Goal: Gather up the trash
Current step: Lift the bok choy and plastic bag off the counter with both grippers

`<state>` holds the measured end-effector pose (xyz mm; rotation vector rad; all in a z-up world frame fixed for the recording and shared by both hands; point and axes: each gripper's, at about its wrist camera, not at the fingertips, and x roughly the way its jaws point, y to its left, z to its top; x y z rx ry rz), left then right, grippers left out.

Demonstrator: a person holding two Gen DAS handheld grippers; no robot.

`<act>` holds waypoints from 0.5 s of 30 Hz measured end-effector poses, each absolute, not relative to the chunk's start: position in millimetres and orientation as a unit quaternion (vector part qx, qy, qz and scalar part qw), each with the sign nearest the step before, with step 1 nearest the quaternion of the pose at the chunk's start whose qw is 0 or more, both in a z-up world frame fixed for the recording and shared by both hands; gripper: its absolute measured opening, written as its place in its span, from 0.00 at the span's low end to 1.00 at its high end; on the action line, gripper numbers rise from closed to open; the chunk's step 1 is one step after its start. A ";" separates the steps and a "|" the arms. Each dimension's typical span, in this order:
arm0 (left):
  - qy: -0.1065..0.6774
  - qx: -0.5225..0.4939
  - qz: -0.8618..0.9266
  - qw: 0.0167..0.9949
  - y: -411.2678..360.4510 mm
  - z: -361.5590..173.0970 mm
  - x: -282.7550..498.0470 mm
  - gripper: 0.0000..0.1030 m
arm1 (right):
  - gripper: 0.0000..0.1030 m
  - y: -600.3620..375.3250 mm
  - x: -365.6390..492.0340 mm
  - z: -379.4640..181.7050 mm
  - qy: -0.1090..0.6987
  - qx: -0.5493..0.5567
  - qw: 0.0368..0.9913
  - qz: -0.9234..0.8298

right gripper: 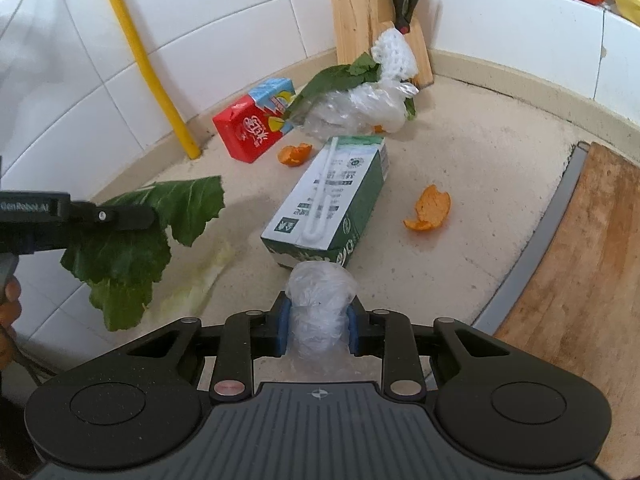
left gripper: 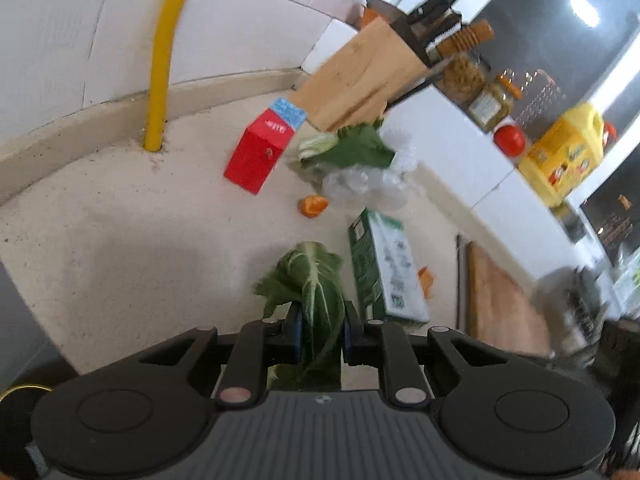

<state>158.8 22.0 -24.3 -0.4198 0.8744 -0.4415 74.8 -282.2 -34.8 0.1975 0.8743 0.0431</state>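
My left gripper (left gripper: 320, 334) is shut on a large green leaf (left gripper: 308, 276) and holds it above the counter. From the right wrist view, that left gripper (right gripper: 132, 218) comes in from the left with the leaf (right gripper: 132, 248) hanging below it. My right gripper (right gripper: 318, 328) is shut on a crumpled wad of clear plastic (right gripper: 320, 300). On the counter lie a green-and-white carton (right gripper: 332, 200), a red carton (right gripper: 252, 128), two orange peels (right gripper: 295, 154) (right gripper: 430, 210), and a plastic bag with a leaf and foam netting (right gripper: 360, 100).
A wooden knife block (right gripper: 372, 16) with scissors stands in the corner. A yellow pipe (right gripper: 160, 92) rises along the tiled wall. A wooden cutting board (right gripper: 580, 280) lies at the right. A tomato (left gripper: 509, 139), jars and a yellow oil bottle (left gripper: 564, 156) sit on the ledge.
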 end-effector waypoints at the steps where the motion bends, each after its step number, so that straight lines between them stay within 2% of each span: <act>1: 0.420 -0.202 -0.215 0.858 20.6 -26.4 157.1 0.13 | 0.33 -281.9 76.2 -35.9 0.424 0.097 0.900 0.020; 15: 0.383 -0.221 -0.200 0.874 45.9 -9.7 144.5 0.13 | 0.33 -262.6 82.7 -20.6 0.403 0.090 0.911 0.027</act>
